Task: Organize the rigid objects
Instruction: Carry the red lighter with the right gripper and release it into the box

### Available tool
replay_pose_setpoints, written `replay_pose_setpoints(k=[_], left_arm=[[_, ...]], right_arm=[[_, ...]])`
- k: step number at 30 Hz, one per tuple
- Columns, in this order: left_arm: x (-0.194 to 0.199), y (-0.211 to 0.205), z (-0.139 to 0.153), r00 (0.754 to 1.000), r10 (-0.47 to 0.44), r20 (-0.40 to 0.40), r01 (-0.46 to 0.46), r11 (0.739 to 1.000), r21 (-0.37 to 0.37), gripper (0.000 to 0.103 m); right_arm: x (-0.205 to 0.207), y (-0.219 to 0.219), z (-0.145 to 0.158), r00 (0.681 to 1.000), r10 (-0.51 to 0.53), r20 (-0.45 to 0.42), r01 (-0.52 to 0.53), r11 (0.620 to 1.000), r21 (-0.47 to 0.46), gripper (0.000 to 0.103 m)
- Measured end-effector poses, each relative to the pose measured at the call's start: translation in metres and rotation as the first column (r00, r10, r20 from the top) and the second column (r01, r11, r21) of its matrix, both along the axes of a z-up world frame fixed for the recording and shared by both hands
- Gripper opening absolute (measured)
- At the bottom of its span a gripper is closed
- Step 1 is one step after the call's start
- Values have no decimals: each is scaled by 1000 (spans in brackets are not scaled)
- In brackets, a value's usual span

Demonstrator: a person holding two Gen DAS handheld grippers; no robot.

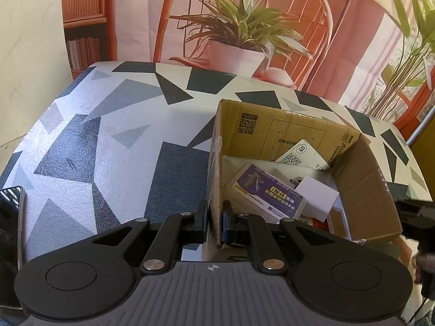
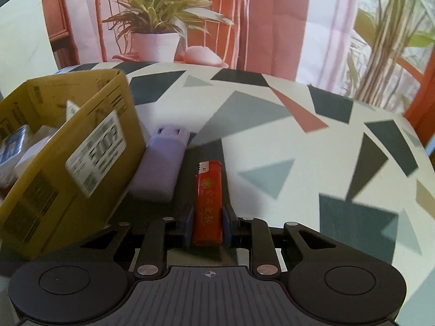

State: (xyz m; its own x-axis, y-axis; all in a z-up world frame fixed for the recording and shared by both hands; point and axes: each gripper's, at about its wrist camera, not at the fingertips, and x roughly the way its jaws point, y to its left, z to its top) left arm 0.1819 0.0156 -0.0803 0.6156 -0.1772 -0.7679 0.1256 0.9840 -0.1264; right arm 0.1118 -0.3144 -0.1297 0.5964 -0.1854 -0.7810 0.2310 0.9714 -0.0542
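An open cardboard box (image 1: 361, 190) stands on the patterned table and holds a purple-labelled pack (image 1: 267, 190), a white block (image 1: 316, 198) and a white QR card (image 1: 299, 154). My left gripper (image 1: 216, 220) is shut on the box's left wall (image 1: 216, 179). In the right wrist view, my right gripper (image 2: 208, 225) is shut on a red lighter (image 2: 208, 201), which points away from me. The same box (image 2: 68, 146) stands at the left there, with a lilac oblong object (image 2: 163, 163) lying against its side.
A dark phone (image 1: 9, 244) lies at the left edge of the table in the left wrist view. The triangle-patterned table top (image 2: 312, 149) stretches to the right of the lighter. A printed backdrop with a chair and potted plant (image 2: 157, 27) hangs behind the table.
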Motion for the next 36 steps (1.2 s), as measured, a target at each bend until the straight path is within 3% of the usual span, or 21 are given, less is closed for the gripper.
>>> replay_pose_setpoints(k=[10, 15, 19, 25, 31, 36], left_arm=[[0, 0, 0, 1000, 1, 1, -1, 1000, -3, 11], [0, -1, 0, 1000, 1, 1, -1, 1000, -4, 11], [0, 0, 0, 1000, 1, 0, -1, 1000, -4, 11], [0, 0, 0, 1000, 1, 0, -1, 1000, -5, 11], [1, -1, 0, 1000, 1, 0, -1, 1000, -5, 11], [1, -1, 0, 1000, 1, 0, -1, 1000, -6, 11]], right_arm=[[-41, 16, 4, 999, -40, 7, 40, 998, 48, 21], [-52, 11, 7, 997, -77, 22, 74, 988, 134, 20], [-60, 3, 16, 990, -120, 70, 104, 973, 205, 20], [-63, -2, 42, 979, -135, 154, 97, 968, 233, 20], [-54, 8, 78, 964, -68, 258, -1, 966, 258, 20], [-30, 37, 102, 951, 109, 291, -185, 951, 249, 20]])
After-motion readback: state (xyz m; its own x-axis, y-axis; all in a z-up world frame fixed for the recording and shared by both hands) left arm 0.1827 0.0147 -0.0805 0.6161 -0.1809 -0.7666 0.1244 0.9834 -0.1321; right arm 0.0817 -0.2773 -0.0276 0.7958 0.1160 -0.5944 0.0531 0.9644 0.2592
